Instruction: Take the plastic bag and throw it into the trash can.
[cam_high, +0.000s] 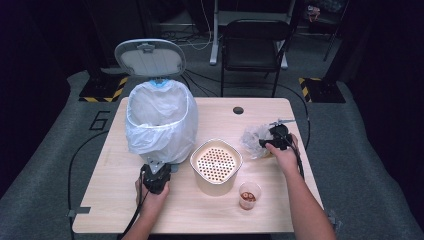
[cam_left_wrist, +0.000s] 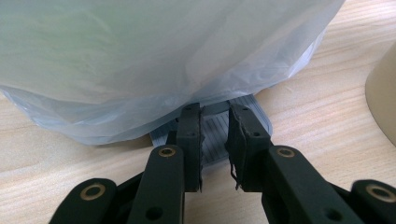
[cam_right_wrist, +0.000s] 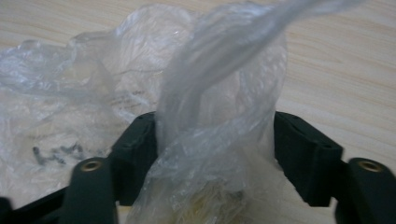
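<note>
A small pedal bin lined with a white bag (cam_high: 160, 120) stands at the table's left, its lid (cam_high: 150, 57) raised. My left gripper (cam_high: 156, 172) sits at the bin's foot. In the left gripper view its jaws (cam_left_wrist: 215, 116) stand nearly together, tips down on the grey ribbed pedal (cam_left_wrist: 217, 140), with nothing between them. At the right, a crumpled clear plastic bag (cam_high: 254, 137) lies on the wood. My right gripper (cam_high: 270, 137) is on it. A bunched part of the bag (cam_right_wrist: 219, 93) fills the gap between the right gripper's (cam_right_wrist: 215, 130) jaws and touches both.
A beige pot with a perforated insert (cam_high: 216, 165) stands mid-table; its side shows as the beige pot wall (cam_left_wrist: 383, 93) in the left gripper view. A small clear cup (cam_high: 249, 195) with brown contents is near the front edge. A black chair (cam_high: 255, 45) stands behind the table.
</note>
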